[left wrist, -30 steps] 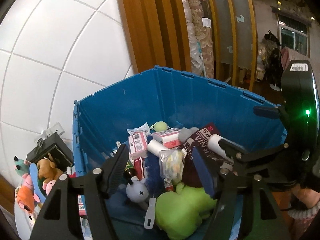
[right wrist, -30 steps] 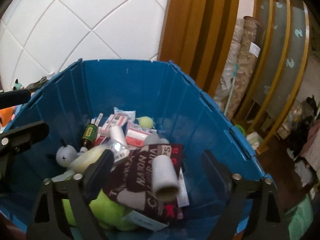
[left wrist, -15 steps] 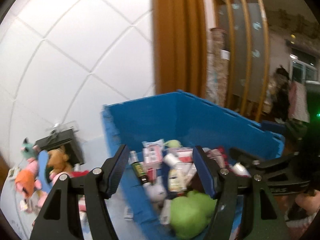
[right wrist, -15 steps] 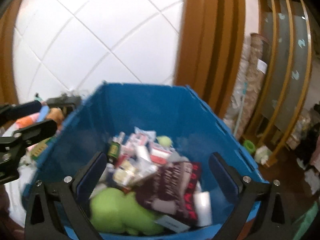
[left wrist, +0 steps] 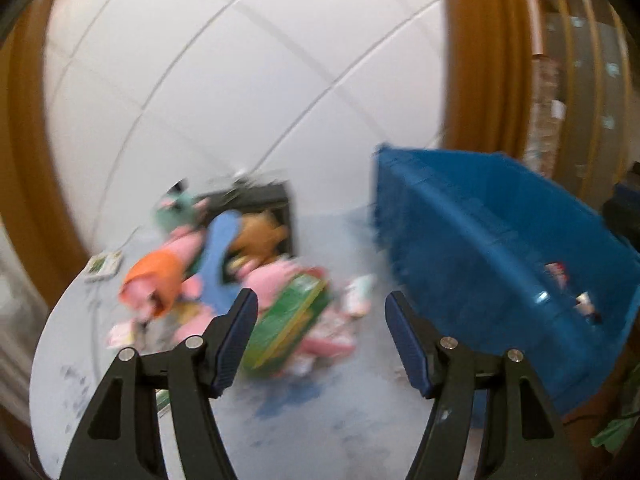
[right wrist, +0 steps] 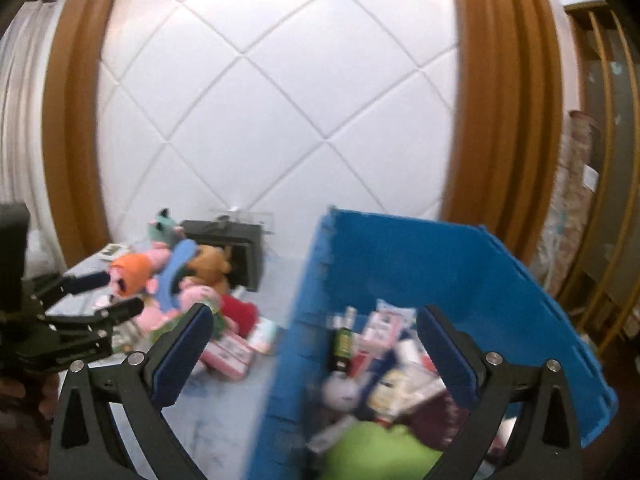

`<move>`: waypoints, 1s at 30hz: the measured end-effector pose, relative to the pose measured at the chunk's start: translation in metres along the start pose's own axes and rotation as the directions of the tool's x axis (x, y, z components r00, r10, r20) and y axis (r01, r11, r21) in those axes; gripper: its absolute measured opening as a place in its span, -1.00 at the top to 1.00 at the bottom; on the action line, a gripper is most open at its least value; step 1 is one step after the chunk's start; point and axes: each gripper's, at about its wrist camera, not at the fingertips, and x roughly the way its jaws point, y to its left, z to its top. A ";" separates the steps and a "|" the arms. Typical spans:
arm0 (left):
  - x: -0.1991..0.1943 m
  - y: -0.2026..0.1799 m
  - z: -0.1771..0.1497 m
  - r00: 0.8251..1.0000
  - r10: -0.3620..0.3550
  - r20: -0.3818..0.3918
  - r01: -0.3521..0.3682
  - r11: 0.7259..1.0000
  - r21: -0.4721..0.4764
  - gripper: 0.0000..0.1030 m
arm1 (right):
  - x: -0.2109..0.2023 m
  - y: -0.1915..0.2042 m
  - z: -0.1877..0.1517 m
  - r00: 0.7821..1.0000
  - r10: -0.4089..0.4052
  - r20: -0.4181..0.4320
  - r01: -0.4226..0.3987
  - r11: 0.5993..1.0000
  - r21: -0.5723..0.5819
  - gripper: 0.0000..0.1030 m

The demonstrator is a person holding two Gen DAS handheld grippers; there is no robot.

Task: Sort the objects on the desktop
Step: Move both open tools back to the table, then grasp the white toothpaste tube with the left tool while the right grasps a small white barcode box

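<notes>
The left gripper [left wrist: 318, 306] stands wide at the bottom of its view, nothing between its blue-padded jaws. Past them, at mid-left, a blurred heap of toys [left wrist: 224, 264] lies on a pale grey table [left wrist: 328, 432]: pink and orange plush, a blue strip, a brown plush, a green box [left wrist: 292, 320] nearest the jaws. A black box [left wrist: 260, 196] sits behind the heap against the wall. The blue bin [left wrist: 480, 248] fills the right of the frame, standing on the table beside the heap.

The right gripper [right wrist: 316, 330] is also wide and empty, low in its view, its jaws straddling the bin's [right wrist: 420, 264] near left wall. Inside the bin, lower right, lie small cartons, a dark bottle [right wrist: 342, 346], a white round toy and a green plush [right wrist: 380, 456], all blurred. The left gripper [right wrist: 108, 294] shows at the left edge, over the toys [right wrist: 172, 280].

The table [right wrist: 224, 400] carries scuffs and a blue smear. Behind it is a white quilted wall [right wrist: 280, 100] framed by brown wooden posts [right wrist: 504, 92]; slatted wood and rolled fabric stand at far right.
</notes>
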 end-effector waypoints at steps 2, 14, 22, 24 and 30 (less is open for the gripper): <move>0.006 0.036 -0.013 0.998 0.041 -0.041 -0.042 0.999 -0.024 -0.27 | 0.007 0.024 0.003 1.000 0.014 -0.007 -0.015 1.000 -0.011 -1.00; 0.060 0.252 -0.112 0.927 0.242 -0.286 -0.300 0.937 -0.179 -0.27 | 0.085 0.122 -0.035 0.981 0.090 -0.171 -0.086 0.996 0.028 -1.00; 0.127 0.329 -0.177 0.854 0.250 -0.457 -0.357 0.920 -0.163 -0.27 | 0.160 0.138 -0.091 0.939 0.101 -0.328 -0.052 0.987 0.155 -1.00; 0.144 0.335 -0.187 0.847 0.232 -0.479 -0.344 0.926 -0.159 -0.27 | 0.178 0.135 -0.107 0.926 0.103 -0.363 -0.036 0.982 0.187 -1.00; 0.188 0.341 -0.199 0.828 0.211 -0.520 -0.302 0.949 -0.096 -0.27 | 0.235 0.120 -0.160 0.854 0.013 -0.520 0.115 0.970 0.213 -1.00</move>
